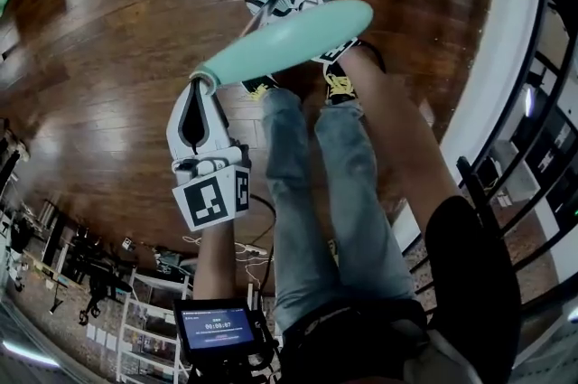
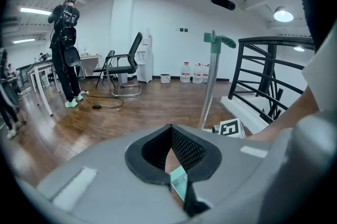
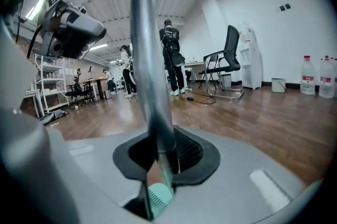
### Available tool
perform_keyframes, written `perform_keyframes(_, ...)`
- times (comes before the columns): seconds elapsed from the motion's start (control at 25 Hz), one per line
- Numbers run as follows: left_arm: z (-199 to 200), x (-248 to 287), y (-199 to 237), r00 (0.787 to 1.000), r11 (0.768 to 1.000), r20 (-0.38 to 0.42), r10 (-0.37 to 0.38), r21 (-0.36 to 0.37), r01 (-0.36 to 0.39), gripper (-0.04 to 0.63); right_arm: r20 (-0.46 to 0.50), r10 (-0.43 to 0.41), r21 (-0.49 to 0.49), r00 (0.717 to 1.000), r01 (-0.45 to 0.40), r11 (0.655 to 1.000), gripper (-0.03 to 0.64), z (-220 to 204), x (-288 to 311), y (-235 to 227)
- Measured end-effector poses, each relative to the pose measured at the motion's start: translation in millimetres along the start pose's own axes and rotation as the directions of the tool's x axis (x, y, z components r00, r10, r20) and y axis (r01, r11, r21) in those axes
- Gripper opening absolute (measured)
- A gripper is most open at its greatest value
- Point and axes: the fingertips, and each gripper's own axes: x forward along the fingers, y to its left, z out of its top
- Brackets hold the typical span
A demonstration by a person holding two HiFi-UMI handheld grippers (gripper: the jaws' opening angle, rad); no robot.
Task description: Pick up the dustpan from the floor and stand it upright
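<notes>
The mint-green dustpan [image 1: 289,37] hangs above the wooden floor, in front of the person's shoes. My left gripper [image 1: 204,82] is shut on its left end, and a mint comb-toothed rim [image 2: 179,184] shows between the jaws of the left gripper [image 2: 171,132]. The dustpan's metal pole [image 2: 209,91] stands upright with a mint handle [image 2: 216,40] on top. My right gripper [image 1: 271,7] is at the pan's far side. In the right gripper view the pole [image 3: 150,59] runs straight down between the jaws of the right gripper [image 3: 163,136], which close around it, with the mint pan [image 3: 158,197] below.
A black stair railing [image 1: 533,102] and a white ledge [image 1: 492,57] lie to the right. The person's legs [image 1: 298,192] fill the middle. Across the room are an office chair [image 2: 125,66], a standing person [image 2: 67,49], a floor cable [image 2: 108,104] and water bottles [image 2: 196,72].
</notes>
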Motion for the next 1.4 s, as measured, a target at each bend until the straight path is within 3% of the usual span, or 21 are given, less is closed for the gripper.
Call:
perform_keyframes(0.08, 3, -7, -2, 1.0, 1.0, 0.006, 0.0, -0.001, 0.0, 0.02, 0.026, -0.005, 0.032, 1.0, 0.004, 0.999, 0.135, 1, -9, 0)
perform_keyframes(0.2, 11, -24, -3, 1.0, 1.0, 0.005, -0.001, 0.003, 0.001, 0.02, 0.04, -0.021, 0.067, 0.999, 0.018, 0.998, 0.16, 10, -44, -1)
perform_keyframes(0.32, 34, -48, -3, 1.0, 1.0, 0.014, -0.004, 0.019, 0.004, 0.02, 0.07, -0.064, 0.068, 0.996, 0.059, 0.996, 0.164, 48, -99, -2)
perform_keyframes(0.48, 91, -92, -10, 0.997, 0.999, 0.071, -0.036, 0.024, 0.035, 0.02, 0.165, -0.125, 0.042, 0.978, 0.119, 0.992, 0.158, 158, -191, 10)
perform_keyframes(0.64, 181, -136, -36, 0.983, 0.998, 0.172, -0.066, 0.02, 0.063, 0.02, 0.25, -0.183, 0.031, 0.951, 0.181, 0.983, 0.141, 295, -270, 24)
perform_keyframes(0.76, 253, -164, -63, 0.956, 0.996, 0.284, -0.077, 0.066, 0.061, 0.02, 0.354, -0.207, -0.011, 0.912, 0.226, 0.974, 0.104, 387, -311, 34)
perform_keyframes(0.84, 285, -183, -79, 0.949, 0.995, 0.308, -0.074, 0.083, 0.05, 0.02, 0.404, -0.24, 0.013, 0.883, 0.257, 0.966, 0.064, 421, -332, 46)
perform_keyframes(0.92, 312, -195, -88, 0.942, 0.994, 0.331, -0.063, 0.101, 0.031, 0.02, 0.405, -0.273, 0.052, 0.873, 0.276, 0.96, 0.012, 440, -339, 49)
perform_keyframes(1.04, 338, -218, -99, 0.914, 0.992, 0.404, -0.049, 0.126, -0.003, 0.02, 0.391, -0.24, 0.078, 0.888, 0.228, 0.971, 0.005, 456, -333, 71)
perform_keyframes(1.16, 343, -231, -108, 0.919, 0.987, 0.393, -0.024, 0.157, -0.041, 0.02, 0.384, -0.171, 0.066, 0.907, 0.157, 0.985, 0.005, 459, -333, 98)
perform_keyframes(1.4, 376, -217, -121, 0.869, 0.989, 0.491, -0.062, 0.15, -0.015, 0.02, 0.432, -0.181, 0.074, 0.884, 0.166, 0.983, 0.005, 476, -346, 85)
